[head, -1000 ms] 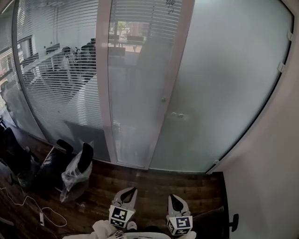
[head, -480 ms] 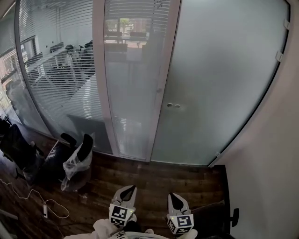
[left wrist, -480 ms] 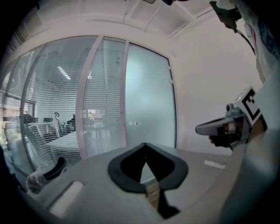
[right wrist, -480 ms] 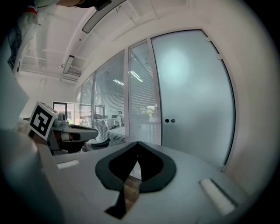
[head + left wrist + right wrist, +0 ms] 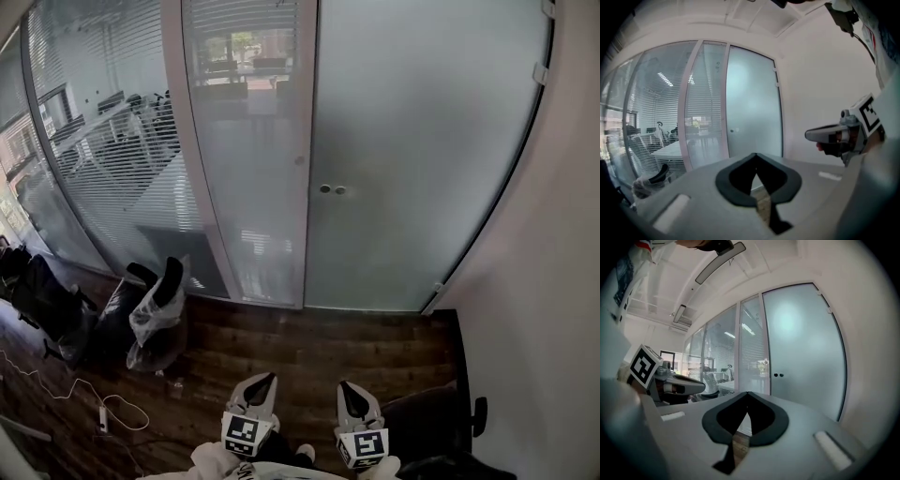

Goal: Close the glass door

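The frosted glass door (image 5: pixel 422 150) fills the upper right of the head view. Its left edge lies along a white post (image 5: pixel 304 141), and I see no gap between them. Two small round fittings (image 5: pixel 329 189) sit near that edge. Both grippers hang low over the wooden floor, well short of the door. My left gripper (image 5: pixel 264 379) is shut and holds nothing, and my right gripper (image 5: pixel 346 386) is the same. In the left gripper view the left gripper (image 5: pixel 756 155) points at the door (image 5: pixel 752 103). In the right gripper view the right gripper (image 5: pixel 748 393) faces the door (image 5: pixel 801 343) too.
A glass wall with blinds (image 5: pixel 112 141) runs to the left of the post. Dark chairs and a plastic-wrapped one (image 5: pixel 155 319) stand at its foot. A white cable with a power strip (image 5: pixel 103 412) lies on the floor. A white wall (image 5: pixel 553 281) and a black chair (image 5: pixel 436 422) close the right side.
The door and post have slid left in the head view and now stand more upright. Both grippers keep their place at the bottom edge, still shut.
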`<action>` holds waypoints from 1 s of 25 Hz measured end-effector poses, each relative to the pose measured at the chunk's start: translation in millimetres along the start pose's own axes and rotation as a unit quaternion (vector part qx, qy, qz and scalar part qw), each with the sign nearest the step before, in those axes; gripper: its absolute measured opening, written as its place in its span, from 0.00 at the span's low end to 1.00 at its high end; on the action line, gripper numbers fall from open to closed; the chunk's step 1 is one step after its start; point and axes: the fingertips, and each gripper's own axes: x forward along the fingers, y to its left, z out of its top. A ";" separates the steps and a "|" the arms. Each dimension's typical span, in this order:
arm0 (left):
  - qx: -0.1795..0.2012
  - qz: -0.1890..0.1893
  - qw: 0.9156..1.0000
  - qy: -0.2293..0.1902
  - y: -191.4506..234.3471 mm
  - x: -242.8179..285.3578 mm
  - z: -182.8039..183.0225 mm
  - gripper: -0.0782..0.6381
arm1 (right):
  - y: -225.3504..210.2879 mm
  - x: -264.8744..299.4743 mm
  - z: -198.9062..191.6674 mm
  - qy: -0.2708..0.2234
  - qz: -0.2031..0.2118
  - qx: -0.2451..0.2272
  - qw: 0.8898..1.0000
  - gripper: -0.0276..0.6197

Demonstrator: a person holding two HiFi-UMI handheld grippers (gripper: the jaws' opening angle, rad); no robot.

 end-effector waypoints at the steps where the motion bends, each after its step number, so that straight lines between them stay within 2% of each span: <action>1: 0.002 -0.001 1.000 -0.001 -4.9 -1.1 1.9 0.11 | -0.5 -3.8 -0.9 0.001 0.004 0.007 1.000 0.05; 5: 0.011 -0.010 1.000 -0.002 -20.2 -6.1 5.9 0.11 | -5.4 -15.2 -2.0 -0.002 -0.002 0.036 0.999 0.05; 13: 0.024 -0.026 0.999 0.001 -27.4 -10.3 11.6 0.11 | -7.0 -20.9 5.3 -0.007 -0.015 0.054 0.998 0.05; 25: 0.017 -0.036 0.999 -0.003 -1.3 -5.7 10.9 0.11 | 8.9 3.0 13.3 0.004 -0.016 0.044 0.999 0.05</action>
